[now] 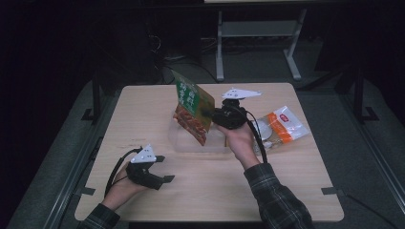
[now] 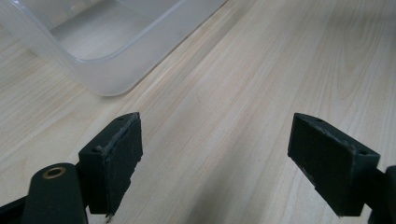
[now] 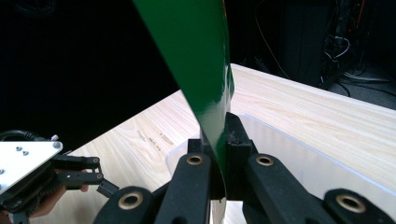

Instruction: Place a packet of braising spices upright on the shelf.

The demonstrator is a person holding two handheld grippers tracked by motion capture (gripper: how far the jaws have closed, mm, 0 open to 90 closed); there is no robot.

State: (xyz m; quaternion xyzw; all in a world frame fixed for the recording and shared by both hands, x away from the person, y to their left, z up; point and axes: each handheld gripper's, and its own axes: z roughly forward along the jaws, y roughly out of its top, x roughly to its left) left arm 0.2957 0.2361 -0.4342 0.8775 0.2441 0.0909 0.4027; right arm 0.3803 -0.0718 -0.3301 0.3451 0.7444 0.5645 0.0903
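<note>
While the right claw (image 1: 210, 113) sits just right of centre in the high view, its jaws are pressed together on the edge of a green snack packet (image 1: 193, 107), which stands tilted above a clear plastic container (image 1: 177, 141) at mid-frame. Lower left in that view, the left claw (image 1: 164, 168) rests low over the wooden tabletop (image 1: 200, 191) with its jaws spread wide and nothing between them, the container's corner lying just beyond. Another packet with an orange band (image 1: 279, 128) lies flat on the tabletop at the right, beside the right hand (image 1: 241, 138).
</note>
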